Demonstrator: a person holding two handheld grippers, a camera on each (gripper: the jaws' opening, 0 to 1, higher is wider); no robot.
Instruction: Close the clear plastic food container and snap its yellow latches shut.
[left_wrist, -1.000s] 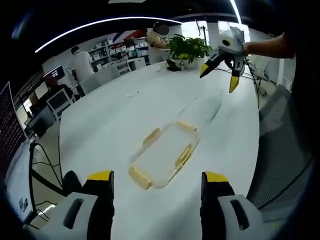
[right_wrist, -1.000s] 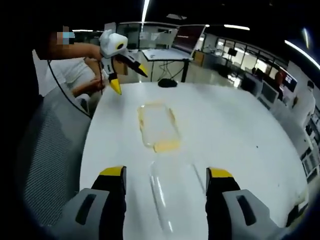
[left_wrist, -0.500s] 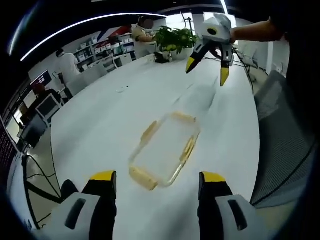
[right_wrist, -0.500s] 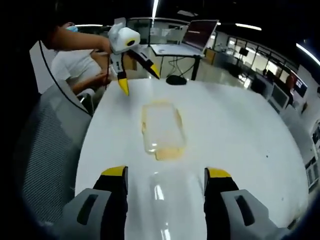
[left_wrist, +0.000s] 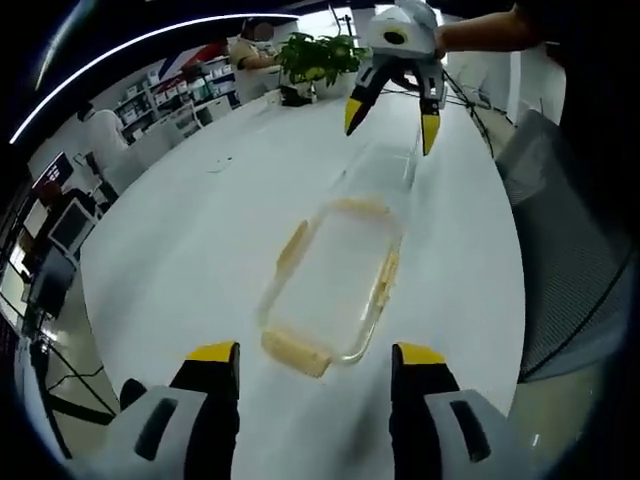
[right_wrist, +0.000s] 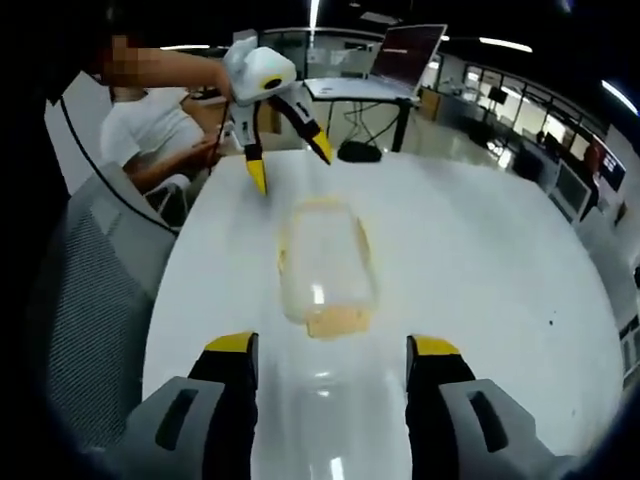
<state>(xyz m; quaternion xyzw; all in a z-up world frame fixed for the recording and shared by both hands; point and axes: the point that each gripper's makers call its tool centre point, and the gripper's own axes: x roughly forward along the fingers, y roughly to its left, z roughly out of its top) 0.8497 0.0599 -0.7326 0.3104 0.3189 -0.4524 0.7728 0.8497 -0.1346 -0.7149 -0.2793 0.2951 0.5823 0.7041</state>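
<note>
- White oval table (left_wrist: 180, 250) is set in an office.
- Clear rectangular plastic container with yellow latches (left_wrist: 335, 285) (right_wrist: 325, 265) is seen, contents indiscernible.
- Left gripper (left_wrist: 312, 365) and right gripper (right_wrist: 325, 355) are held released, grasping nothing.

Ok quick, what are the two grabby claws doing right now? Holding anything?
Left gripper: open, holding nothing.
Right gripper: open, holding nothing.
</note>
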